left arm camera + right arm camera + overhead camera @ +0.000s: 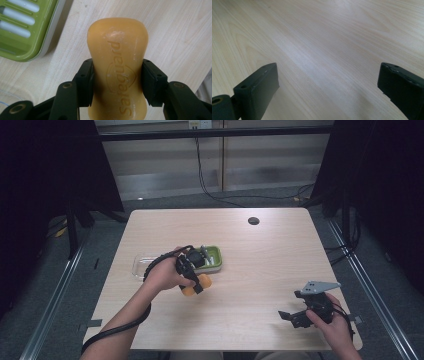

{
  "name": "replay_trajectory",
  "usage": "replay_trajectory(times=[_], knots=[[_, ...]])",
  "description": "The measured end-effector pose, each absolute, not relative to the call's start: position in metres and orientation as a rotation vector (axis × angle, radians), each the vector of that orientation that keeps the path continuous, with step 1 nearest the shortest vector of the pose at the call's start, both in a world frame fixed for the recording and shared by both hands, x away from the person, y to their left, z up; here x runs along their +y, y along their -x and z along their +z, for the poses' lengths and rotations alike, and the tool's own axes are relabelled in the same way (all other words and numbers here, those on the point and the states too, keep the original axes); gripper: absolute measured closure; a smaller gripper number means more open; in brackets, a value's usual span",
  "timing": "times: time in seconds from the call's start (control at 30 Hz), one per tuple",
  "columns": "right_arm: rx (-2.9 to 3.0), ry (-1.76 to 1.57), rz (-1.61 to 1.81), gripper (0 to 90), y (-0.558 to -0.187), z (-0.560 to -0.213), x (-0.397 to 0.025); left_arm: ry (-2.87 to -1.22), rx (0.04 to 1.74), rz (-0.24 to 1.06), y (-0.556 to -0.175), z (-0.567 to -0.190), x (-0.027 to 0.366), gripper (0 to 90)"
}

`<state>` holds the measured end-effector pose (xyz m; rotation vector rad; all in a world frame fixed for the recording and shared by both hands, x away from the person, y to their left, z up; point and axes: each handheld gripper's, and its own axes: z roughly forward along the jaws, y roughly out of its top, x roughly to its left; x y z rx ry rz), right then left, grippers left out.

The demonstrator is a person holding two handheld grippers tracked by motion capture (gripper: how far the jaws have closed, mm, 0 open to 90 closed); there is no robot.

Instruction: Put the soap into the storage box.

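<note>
Jaws of left gripper (117, 80) clamp orange soap bar (117, 62) across its waist, long axis running forward; green soap dish (22, 30) at 10 o'clock. Right gripper (328, 82) wide open, idle.

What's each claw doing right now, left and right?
Left claw: shut on the orange soap bar, beside the green soap dish.
Right claw: open, holding nothing, over the bare wooden table.
</note>
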<state>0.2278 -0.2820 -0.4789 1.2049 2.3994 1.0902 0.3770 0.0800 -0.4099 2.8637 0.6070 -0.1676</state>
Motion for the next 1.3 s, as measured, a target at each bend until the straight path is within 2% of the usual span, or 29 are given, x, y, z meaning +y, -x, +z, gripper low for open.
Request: replay_trajectory(times=[1.3], knots=[[2.403,-1.203,1.094,3.5,-0.228,-0.479,-0.281,-2.842,0.691,-0.126,-0.405,-0.387,0.089,49.9]])
